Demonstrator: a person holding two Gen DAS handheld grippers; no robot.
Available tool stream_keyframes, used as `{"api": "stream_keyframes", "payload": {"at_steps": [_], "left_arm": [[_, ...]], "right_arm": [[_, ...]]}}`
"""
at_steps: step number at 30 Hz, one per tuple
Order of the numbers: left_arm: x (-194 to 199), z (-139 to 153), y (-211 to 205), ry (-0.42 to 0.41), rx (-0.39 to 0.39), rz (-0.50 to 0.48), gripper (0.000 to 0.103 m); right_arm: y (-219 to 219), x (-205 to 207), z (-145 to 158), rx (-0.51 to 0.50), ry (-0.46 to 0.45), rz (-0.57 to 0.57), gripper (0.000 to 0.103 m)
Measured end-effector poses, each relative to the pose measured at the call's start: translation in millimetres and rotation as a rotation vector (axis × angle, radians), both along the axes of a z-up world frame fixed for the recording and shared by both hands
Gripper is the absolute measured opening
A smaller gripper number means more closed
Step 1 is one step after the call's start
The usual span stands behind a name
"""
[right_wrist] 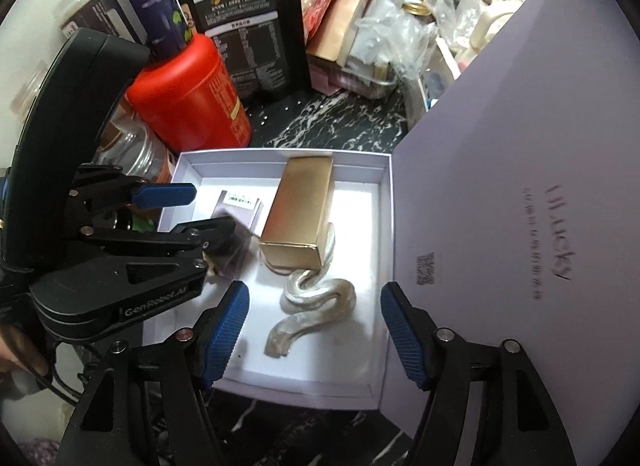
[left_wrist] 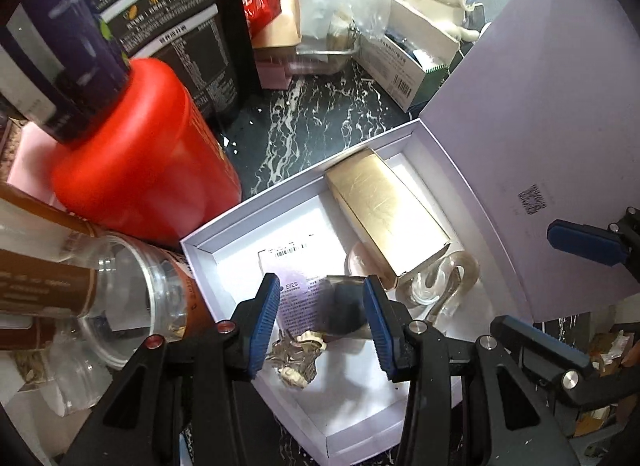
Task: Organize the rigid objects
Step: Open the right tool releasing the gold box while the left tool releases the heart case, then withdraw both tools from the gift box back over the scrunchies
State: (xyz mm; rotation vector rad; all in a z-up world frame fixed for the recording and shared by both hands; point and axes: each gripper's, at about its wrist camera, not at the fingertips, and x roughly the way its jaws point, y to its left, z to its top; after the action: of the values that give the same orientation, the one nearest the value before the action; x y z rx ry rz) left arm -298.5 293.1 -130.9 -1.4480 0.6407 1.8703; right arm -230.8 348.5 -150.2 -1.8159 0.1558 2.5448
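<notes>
The left tool [left_wrist: 322, 318] is clamped on a small dark object [left_wrist: 344, 306] above the open white box [right_wrist: 280, 394]; the right tool [right_wrist: 314, 330] hangs released over a pearly S-shaped piece [right_wrist: 316, 306] beside a gold carton [right_wrist: 300, 213] inside it, on the marble desk [left_wrist: 316, 121].

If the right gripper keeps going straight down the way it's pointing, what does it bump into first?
Most likely the wavy clear piece lying on the floor of the white box. It sits right between the open fingers of the right gripper, with nothing visible above it. Depth is hard to judge here.
</notes>
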Motion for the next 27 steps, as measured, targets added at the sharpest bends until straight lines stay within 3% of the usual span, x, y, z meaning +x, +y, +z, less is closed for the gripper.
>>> {"api": "stream_keyframes", "payload": {"at_steps": [15,27], "left_arm": [[19.3,46.5,-35.6,0.063,0.053,0.052,0.043],[45.0,66.9,-77.2,0.075,0.079,0.140,0.043]], "right_arm": [[-15.1,25.6,35.0,-0.010,0.081,0.018,0.069],[-35.6,57.3,52.0,-0.027,0.117,0.059,0.069]]}}
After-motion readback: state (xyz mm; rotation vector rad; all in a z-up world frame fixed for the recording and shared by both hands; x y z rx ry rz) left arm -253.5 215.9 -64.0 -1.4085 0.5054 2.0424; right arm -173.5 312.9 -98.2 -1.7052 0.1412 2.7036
